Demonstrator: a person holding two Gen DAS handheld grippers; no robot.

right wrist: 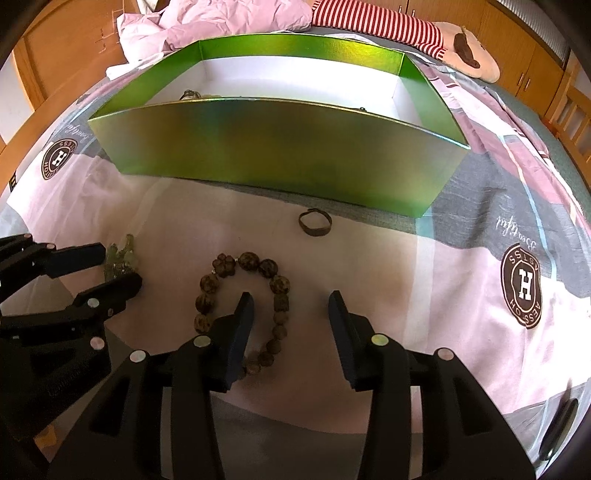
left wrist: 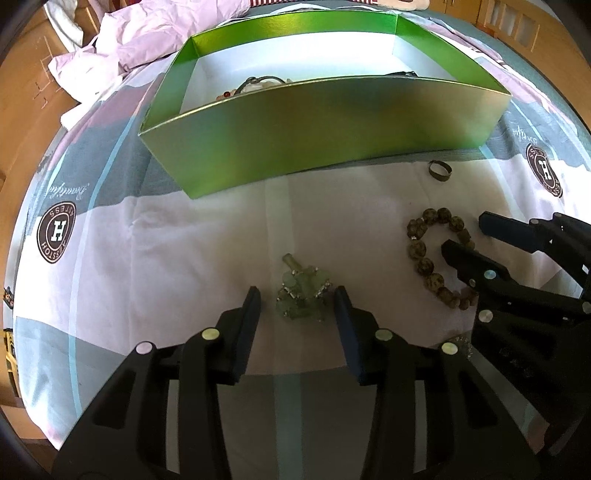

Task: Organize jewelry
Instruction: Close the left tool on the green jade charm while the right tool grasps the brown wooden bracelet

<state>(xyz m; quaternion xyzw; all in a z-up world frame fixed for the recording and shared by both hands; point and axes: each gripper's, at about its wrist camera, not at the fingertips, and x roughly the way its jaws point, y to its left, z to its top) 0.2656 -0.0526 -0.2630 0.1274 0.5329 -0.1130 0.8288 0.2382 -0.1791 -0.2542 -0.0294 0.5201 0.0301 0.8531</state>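
A pale green bead bracelet (left wrist: 303, 295) lies bunched on the bedsheet between the open fingers of my left gripper (left wrist: 297, 300); it also shows in the right wrist view (right wrist: 120, 258). A brown bead bracelet (right wrist: 243, 306) lies on the sheet, and my right gripper (right wrist: 291, 308) is open with its left finger inside the loop and the loop's right side between the fingers; the bracelet also shows in the left wrist view (left wrist: 439, 258). A dark ring (right wrist: 315, 221) lies near the green box (right wrist: 280, 155), which holds some jewelry (left wrist: 251, 86).
The box (left wrist: 325, 129) sits on a patterned bedsheet (left wrist: 166, 240) across the far side. A crumpled pink quilt (left wrist: 147, 40) lies behind it. A striped stuffed toy (right wrist: 406, 33) lies at the back right. Wooden furniture (right wrist: 517, 55) surrounds the bed.
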